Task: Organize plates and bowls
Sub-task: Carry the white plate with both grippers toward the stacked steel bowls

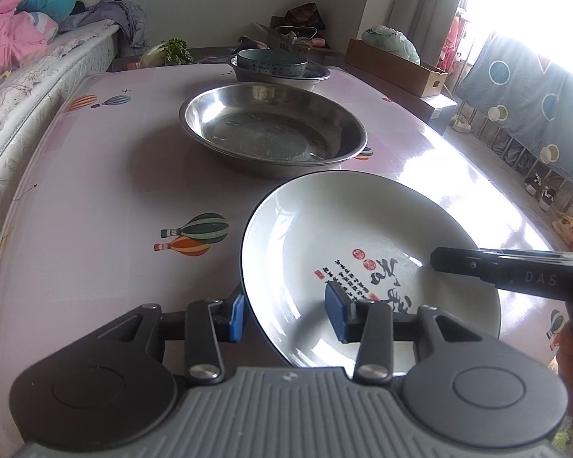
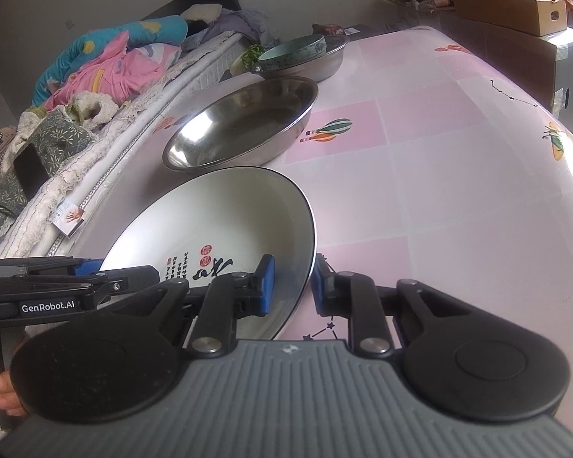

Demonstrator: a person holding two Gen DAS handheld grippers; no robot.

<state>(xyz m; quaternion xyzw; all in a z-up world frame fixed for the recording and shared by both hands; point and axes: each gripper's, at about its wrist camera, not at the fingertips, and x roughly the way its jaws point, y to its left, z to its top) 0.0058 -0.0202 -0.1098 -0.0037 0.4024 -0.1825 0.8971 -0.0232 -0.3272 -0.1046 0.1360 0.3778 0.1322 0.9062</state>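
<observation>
The left gripper straddles the near-left rim of the white plate, one blue pad outside the rim and one over the inside. The jaws stand parted with clear gaps to the rim, so nothing is gripped. The right gripper straddles the plate's opposite rim the same way, jaws apart; its outer pad is partly hidden behind the rim, so contact there cannot be judged. The plate, printed with black calligraphy and red seals, looks tilted above the pink balloon-print tablecloth; its near edge is hidden by the gripper bodies, so what supports it is unclear. Beyond it sits an empty steel basin, and farther back a pale-green bowl rests inside a second steel basin, partly hidden.
</observation>
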